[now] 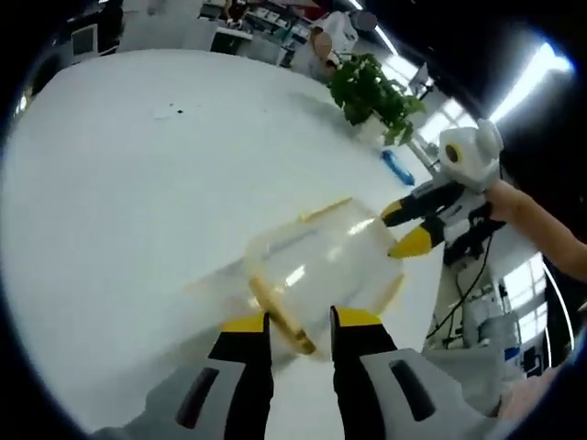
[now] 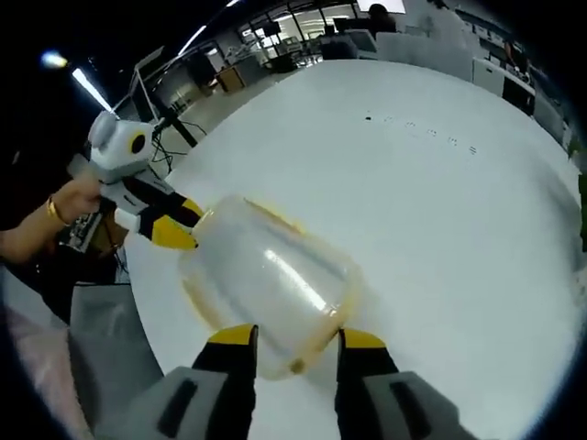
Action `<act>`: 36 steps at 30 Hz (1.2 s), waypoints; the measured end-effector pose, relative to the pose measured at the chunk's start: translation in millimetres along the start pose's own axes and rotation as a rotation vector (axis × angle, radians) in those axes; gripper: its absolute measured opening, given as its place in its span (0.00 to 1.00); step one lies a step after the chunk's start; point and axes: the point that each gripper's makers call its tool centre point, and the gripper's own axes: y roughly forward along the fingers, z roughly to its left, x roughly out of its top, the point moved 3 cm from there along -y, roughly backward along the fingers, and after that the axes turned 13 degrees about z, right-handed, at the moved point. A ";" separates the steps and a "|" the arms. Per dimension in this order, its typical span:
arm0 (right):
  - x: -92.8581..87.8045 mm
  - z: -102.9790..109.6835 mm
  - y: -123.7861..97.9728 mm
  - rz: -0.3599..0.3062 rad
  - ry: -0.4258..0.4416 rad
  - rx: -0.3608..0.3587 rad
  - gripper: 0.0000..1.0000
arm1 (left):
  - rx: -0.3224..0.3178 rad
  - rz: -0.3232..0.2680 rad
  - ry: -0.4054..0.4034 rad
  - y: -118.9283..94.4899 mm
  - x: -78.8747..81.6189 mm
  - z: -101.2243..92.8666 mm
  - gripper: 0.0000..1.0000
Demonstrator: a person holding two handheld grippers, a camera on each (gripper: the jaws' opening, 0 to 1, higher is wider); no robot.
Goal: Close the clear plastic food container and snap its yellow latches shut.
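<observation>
The clear plastic container (image 1: 321,266) lies on the white table (image 1: 138,183), with yellow latch strips along its rim. My left gripper (image 1: 301,321) is open, and its yellow-tipped jaws straddle the near yellow latch (image 1: 286,321). At the container's far end, the right gripper (image 1: 408,226) has its tips at the rim. In the right gripper view the container (image 2: 266,280) lies just ahead. My right gripper (image 2: 298,337) is open, its jaws on either side of the near yellow rim (image 2: 316,344). The left gripper (image 2: 179,225) touches the opposite end.
A potted green plant (image 1: 371,92) and a small blue object (image 1: 397,167) stand near the table's far edge. A hand with a gold bracelet (image 2: 55,211) holds the left gripper. Desks and monitors fill the room behind.
</observation>
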 end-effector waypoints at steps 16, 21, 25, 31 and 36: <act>2.7 3.2 -4.3 -0.024 -0.093 -0.103 0.36 | 0.091 -0.027 0.094 -4.5 -6.1 -1.9 0.25; 13.1 8.4 -16.4 -0.073 -0.137 -0.119 0.39 | 0.148 -0.036 0.168 -13.0 0.2 -4.6 0.30; 24.6 12.6 -24.8 -0.087 -0.180 -0.144 0.38 | 0.209 -0.122 0.240 -23.7 19.9 -10.0 0.32; 44.5 23.2 -21.1 -0.108 -0.237 -0.142 0.36 | 0.238 -0.071 0.390 -7.6 18.9 -26.2 0.32; 57.2 37.5 -8.4 -0.094 -0.289 -0.128 0.33 | 0.256 -0.063 0.426 4.1 17.9 -32.1 0.30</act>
